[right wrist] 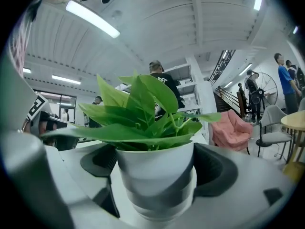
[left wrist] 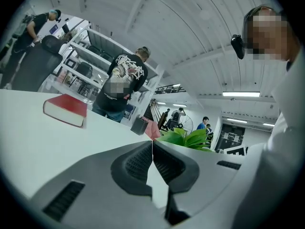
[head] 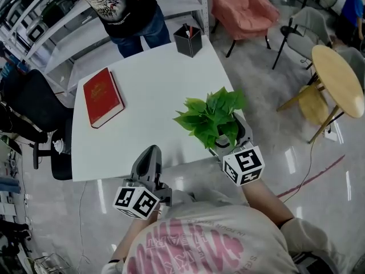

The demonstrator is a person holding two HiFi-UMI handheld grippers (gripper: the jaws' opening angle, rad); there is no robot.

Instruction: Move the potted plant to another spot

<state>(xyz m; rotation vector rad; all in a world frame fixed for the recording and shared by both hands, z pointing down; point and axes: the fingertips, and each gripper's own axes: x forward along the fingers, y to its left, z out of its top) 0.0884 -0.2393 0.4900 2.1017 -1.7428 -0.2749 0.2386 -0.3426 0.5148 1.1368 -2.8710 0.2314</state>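
One potted plant stood at the near right corner of the white table, its broad green leaves spreading over a plain white pot that carried no label. The right tool pinched that pot, one dark padded jaw pressed on each side of it. The right gripper view showed the pot upright between the jaws. Whether its base touched the table could not be told. A marker cube with black-and-white square patterns sat on the tool just behind the plant.

Well apart to the left, the left tool lay over the table's near edge with its jaws pressed together at the tips and nothing between them.

Farther out, a red book lay flat near the table's left side. Its cover bore a small gold emblem too fine to read. A black pen holder stood at the far edge, and a person in a dark printed top and jeans stood just beyond it. A pink armchair and a round wooden table stood on the floor to the right, and a black office chair to the left. Pink lettering ran across the wearer's pale shirt, upside down in the head view and not legible.
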